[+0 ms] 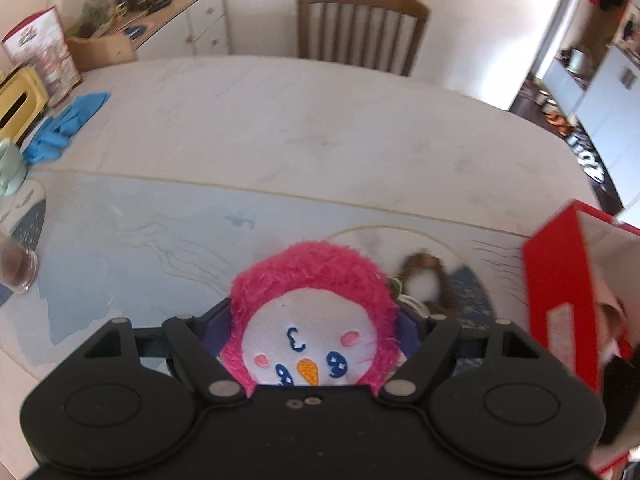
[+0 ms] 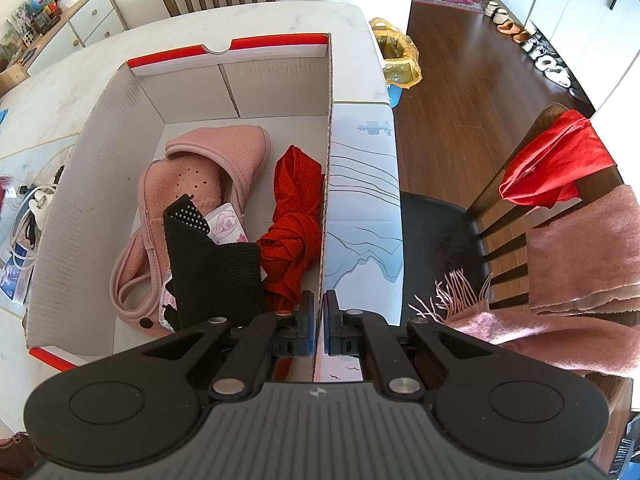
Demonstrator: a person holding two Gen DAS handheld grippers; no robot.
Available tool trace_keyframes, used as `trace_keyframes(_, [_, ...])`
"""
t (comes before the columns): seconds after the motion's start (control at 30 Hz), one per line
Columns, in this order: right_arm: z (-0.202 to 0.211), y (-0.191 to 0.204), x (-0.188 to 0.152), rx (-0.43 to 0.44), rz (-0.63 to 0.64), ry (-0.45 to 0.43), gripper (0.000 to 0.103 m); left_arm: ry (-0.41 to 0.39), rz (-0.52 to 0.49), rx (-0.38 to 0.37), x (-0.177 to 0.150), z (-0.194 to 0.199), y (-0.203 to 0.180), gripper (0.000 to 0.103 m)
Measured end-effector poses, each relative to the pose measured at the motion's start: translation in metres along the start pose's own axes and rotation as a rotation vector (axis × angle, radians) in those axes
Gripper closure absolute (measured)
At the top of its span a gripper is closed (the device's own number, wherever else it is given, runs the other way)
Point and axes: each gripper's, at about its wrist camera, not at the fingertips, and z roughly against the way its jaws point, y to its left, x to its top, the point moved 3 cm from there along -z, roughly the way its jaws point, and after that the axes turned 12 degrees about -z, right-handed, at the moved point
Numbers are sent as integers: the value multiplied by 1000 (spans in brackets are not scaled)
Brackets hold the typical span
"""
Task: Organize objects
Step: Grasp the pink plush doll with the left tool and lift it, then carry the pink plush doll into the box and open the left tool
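Your left gripper (image 1: 316, 320) clasped the pink plush (image 1: 316, 320) beside the red box (image 2: 329, 184); your right gripper (image 2: 319, 320) pinched its wall. A soft grip risked dropping it short.

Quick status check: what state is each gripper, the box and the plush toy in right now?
Left gripper: shut on the pink plush toy.
Right gripper: shut on the box's right wall.
Box: open, holding pink slippers, a black cloth and a red cloth.
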Motion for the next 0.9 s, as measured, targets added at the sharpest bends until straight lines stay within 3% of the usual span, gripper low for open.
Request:
trace_keyframes(0.23, [-1,2,0,-5,11,0,100,-24,-115,-72,6,38,-45,24])
trace_keyframes(0.53, [-1,2,0,8,7,4,100,-81,-302,-183,16,73,-128,24])
trace_keyframes(0.9, [-1,2,0,9,11,1,100,-113,-480,-286,24,73,-228,23])
